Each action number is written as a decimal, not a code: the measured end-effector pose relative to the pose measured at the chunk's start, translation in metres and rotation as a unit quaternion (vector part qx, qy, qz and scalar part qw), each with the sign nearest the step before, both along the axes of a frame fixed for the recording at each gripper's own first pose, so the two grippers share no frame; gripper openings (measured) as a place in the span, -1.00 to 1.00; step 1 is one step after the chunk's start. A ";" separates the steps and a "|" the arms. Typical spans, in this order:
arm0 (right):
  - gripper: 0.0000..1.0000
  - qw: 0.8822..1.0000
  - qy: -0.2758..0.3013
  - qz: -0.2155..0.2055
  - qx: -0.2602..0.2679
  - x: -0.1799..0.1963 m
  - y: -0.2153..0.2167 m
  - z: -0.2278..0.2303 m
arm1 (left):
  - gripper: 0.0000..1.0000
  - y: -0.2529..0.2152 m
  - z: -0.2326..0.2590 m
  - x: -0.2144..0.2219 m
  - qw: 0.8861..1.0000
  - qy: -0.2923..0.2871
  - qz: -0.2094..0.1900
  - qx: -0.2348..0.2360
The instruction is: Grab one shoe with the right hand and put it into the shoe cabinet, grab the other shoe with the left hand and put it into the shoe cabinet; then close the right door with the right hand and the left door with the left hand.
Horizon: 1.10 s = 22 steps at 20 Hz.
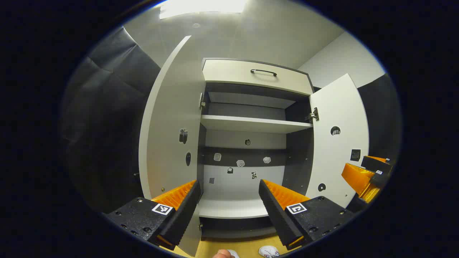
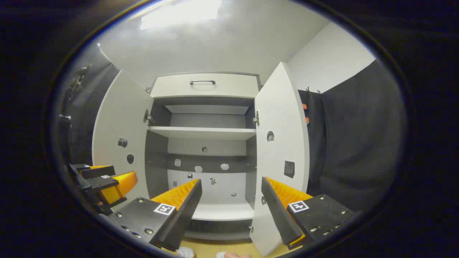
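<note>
Both grippers hang empty before the open shoe cabinet [image 1: 251, 125], and I see its shelves bare.

From the left gripper view, my left gripper [image 1: 229, 193] has its jaws wide with nothing between them; the right gripper [image 2: 231, 195] is the same in the right gripper view. The left door [image 1: 172, 118] and right door [image 1: 339, 139] both stand swung outward. One white shoe [image 1: 269, 251] lies on the yellow floor [image 1: 247, 248] below the cabinet's front edge, and another white shoe [image 2: 186, 252] shows at the bottom of the right gripper view.
</note>
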State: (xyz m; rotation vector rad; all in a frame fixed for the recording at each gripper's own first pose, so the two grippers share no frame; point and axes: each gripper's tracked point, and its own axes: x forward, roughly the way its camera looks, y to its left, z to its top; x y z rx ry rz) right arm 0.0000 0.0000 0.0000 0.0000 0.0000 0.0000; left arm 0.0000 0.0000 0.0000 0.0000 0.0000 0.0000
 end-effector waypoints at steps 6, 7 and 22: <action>0.97 1.000 0.014 -0.003 -0.017 0.006 -0.005 -0.012 | 0.97 0.009 -0.002 0.002 1.000 0.005 0.016 -0.005; 0.97 1.000 0.014 -0.003 -0.021 0.007 -0.005 -0.013 | 0.97 0.010 -0.002 0.001 1.000 0.007 0.018 -0.007; 0.87 0.980 0.172 0.069 -0.073 0.014 0.019 -0.161 | 0.98 0.029 -0.011 0.000 0.998 0.020 0.058 0.013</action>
